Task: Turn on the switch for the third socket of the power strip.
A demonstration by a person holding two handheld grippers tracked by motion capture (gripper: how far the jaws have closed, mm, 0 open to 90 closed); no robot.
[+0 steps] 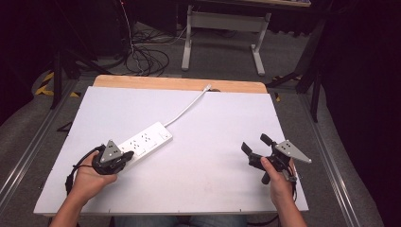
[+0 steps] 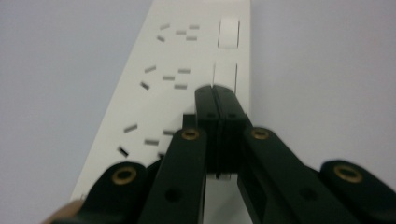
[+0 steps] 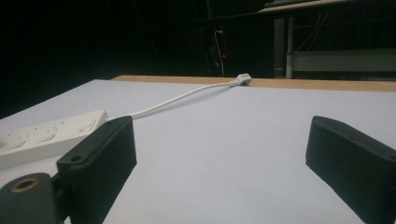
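Two hand-held grippers are over the white-topped table [image 1: 198, 184], one busy and one idle. At the left, the left gripper [image 1: 126, 155] sits over the near end of the long white plastic power strip [image 1: 150, 137], which lies diagonally on the left half of the table with its white cable [image 1: 187, 108] running off to the far wooden edge [image 1: 179, 83]. In the left gripper view the jaws are clenched together with nothing between them, their joined tips [image 2: 219, 95] resting on or just above the strip's rocker switches [image 2: 229, 32], right at the near edge of the second one; contact cannot be confirmed. Judgement: the work looks like pressing a switch with the closed tips, approach done, the press itself either under way or not yet made; switch position is unreadable. At the right, the right gripper [image 1: 255, 147] hovers well apart from the strip, jaws spread wide, holding nothing, pointed across bare table toward the cable's far end.
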